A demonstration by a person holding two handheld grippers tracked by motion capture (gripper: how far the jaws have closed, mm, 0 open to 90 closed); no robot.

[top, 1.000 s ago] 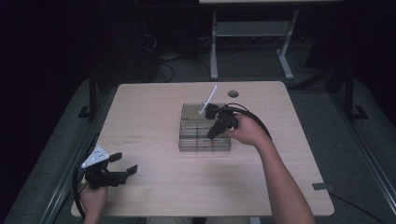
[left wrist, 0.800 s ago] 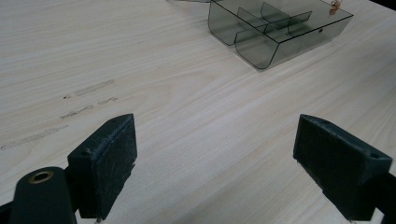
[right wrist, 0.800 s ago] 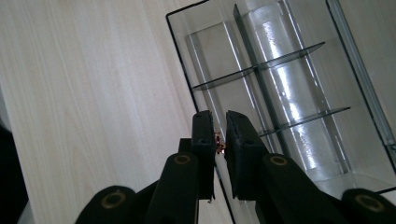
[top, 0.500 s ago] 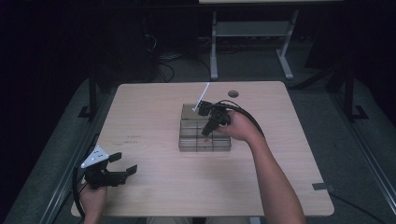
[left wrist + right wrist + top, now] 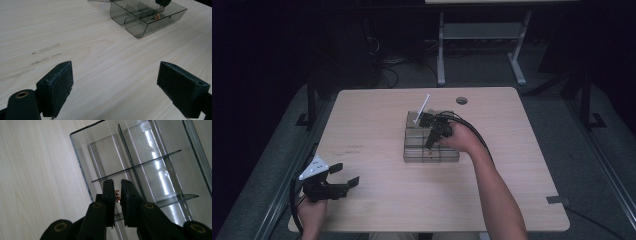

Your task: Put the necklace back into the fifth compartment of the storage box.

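In the high view, a clear plastic organizer box [image 5: 430, 147] with divided compartments sits near the middle of the light wooden table [image 5: 377, 125]. The right gripper [image 5: 430, 141] hangs over the box, pointing down into it, with the person's right hand [image 5: 462, 140] behind it and a black cable [image 5: 474, 132] arching off to the right. A white stick-like piece [image 5: 422, 108] slants up from the far left part of the box. At the near left corner of the table the left gripper [image 5: 346, 176] rests low in the left hand [image 5: 312, 214], its jaws spread and nothing between them, well apart from the box.

In the left gripper view, the two black pads [image 5: 58, 85] stand wide apart over bare wood. The organizer box [image 5: 147, 17] lies far off to the right, and the other gripper's tip dips into it carrying a small copper-coloured item [image 5: 157, 16].

In the right gripper view, the right gripper [image 5: 117, 195] has its jaws drawn close together, pinching a small copper-coloured item [image 5: 117, 194] between the pads. The tips hover above a compartment at the left side of the organizer box [image 5: 80, 152], next to a thin divider wall [image 5: 136, 166]. What the item is exactly is too small to tell.
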